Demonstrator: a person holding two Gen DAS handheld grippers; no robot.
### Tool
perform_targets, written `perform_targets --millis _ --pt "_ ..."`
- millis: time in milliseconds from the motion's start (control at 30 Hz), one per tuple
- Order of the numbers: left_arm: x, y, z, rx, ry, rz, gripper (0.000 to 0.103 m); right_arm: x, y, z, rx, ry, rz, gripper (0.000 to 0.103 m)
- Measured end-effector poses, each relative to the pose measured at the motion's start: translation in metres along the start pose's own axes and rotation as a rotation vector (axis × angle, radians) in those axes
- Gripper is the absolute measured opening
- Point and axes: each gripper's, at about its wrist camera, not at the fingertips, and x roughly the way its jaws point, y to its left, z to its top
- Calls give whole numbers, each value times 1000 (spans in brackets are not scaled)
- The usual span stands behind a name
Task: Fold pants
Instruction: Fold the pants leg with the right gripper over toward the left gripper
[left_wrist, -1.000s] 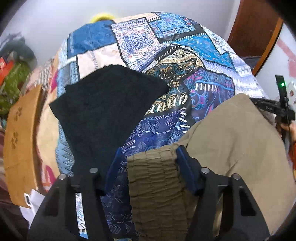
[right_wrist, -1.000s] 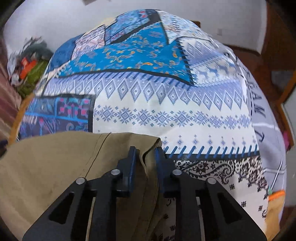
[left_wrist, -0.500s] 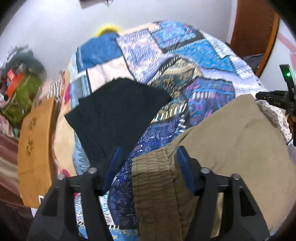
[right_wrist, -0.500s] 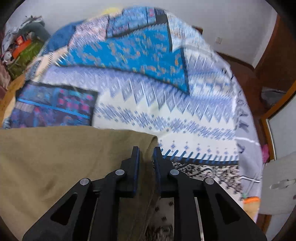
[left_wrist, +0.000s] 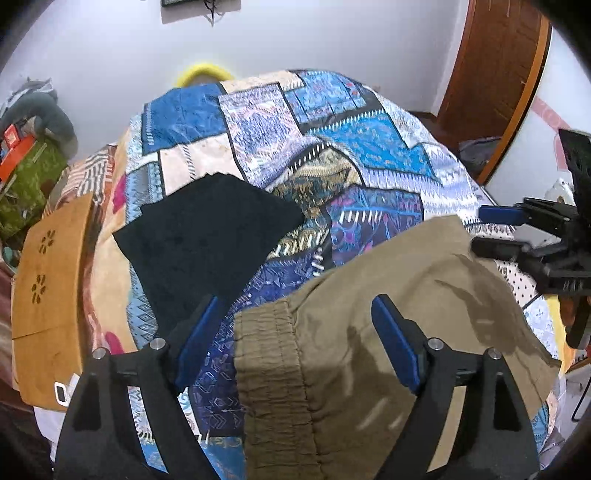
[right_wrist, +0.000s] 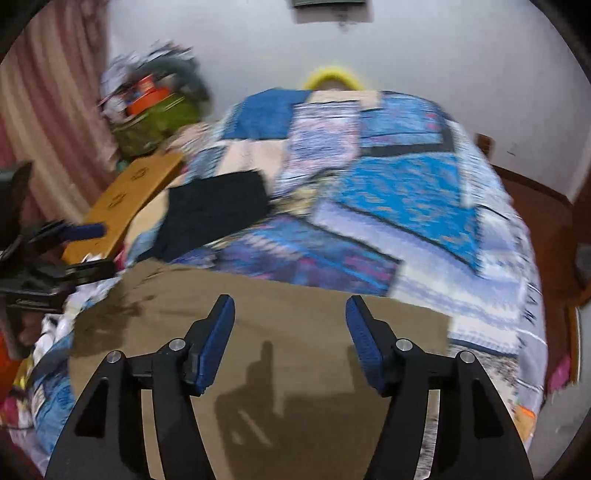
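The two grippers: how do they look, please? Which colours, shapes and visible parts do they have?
Both look alike. The left gripper and the right gripper have black angular frames with triangular cut-outs and round silver bolt heads at the joints. Each finger ends in a flat blue pad, ribbed on the right gripper. No cables, markings or sleeves show.

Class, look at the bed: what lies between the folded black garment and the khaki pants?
Only a bare strip of patchwork bedspread separates the black garment from the khaki pants; the left wrist view shows it best.

Both wrist views look steeply down, close over the bed (left_wrist: 369, 147), sharing the pants (left_wrist: 388, 295).
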Motion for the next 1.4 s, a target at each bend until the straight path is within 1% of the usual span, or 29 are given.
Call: perform_targets --millis 67,167,233,300,333,400,500,633,733,867,967,1100,1167,1300,1400 --pt "8 -2 -3 9 26 -8 83 17 14 1 -21 37 26 59" --pt "22 -5 -9 19 68 -27 83 43 22 -3 -17 104 52 59" --pt "35 -6 -15 23 106 -31 83 63 25 -10 9 181 77 59" --pt "51 -7 -26 33 168 -43 86 79 26 -18 26 259 93 59" --pt "53 -6 -30 27 162 -45 90 78 25 -23 32 242 92 59" --pt "50 -2 -36 5 136 -34 95 71 28 -27 30 248 91 61" --pt "44 5 -41 -14 147 -51 95 56 25 -35 36 249 107 61" --pt "36 4 -50 -11 141 -37 95 39 20 -53 64 233 102 61" --pt "24 0 -57 30 109 -1 95 25 17 -67 76 219 77 61" --pt "12 -7 -70 87 82 45 95 9 18 -87 66 193 5 62" --pt "5 -6 -76 86 78 56 95 -8 19 -104 68 163 -35 62" --pt "-3 -3 -82 63 73 62 95 -27 15 -124 114 142 -53 62" --pt "-7 -4 -86 60 63 70 95 -33 13 -132 122 135 -82 62" --pt "-17 -6 -95 68 34 88 95 -47 10 -149 187 108 -90 63" --pt "-26 -4 -101 69 17 108 95 -53 10 -155 220 91 -100 64"
